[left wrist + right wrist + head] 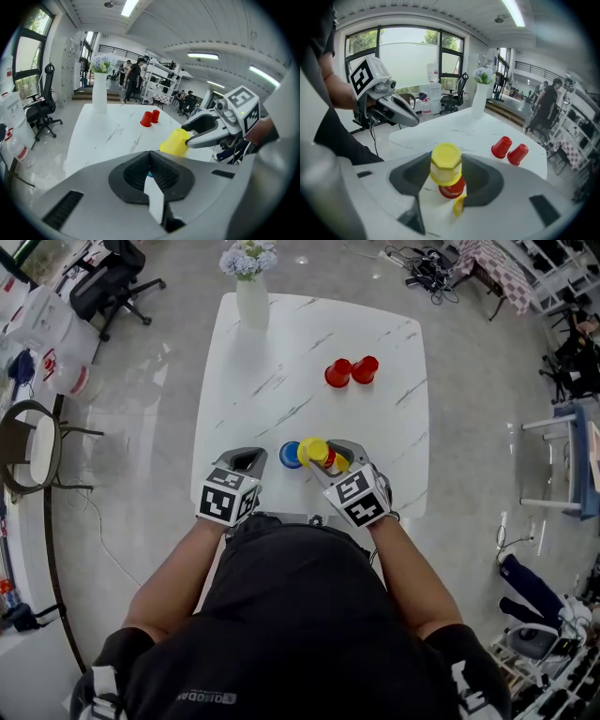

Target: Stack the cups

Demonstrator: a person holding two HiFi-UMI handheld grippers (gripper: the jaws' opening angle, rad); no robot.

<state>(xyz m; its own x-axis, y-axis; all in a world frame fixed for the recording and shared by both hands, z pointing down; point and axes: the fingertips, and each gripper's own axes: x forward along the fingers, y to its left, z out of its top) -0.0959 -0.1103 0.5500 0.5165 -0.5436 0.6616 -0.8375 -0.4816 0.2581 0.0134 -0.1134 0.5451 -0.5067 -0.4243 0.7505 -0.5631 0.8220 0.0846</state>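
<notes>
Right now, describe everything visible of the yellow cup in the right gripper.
The yellow cup is small, opaque and plastic-looking, with a flat faceted base and a wider rim. It is upside down, base up and roughly upright, clamped at its sides between the jaws of the right gripper. Its rim sits over a red cup below it, as if capping it; whether it is fully seated cannot be told. It is by the near edge of the table, beside a blue cup.
</notes>
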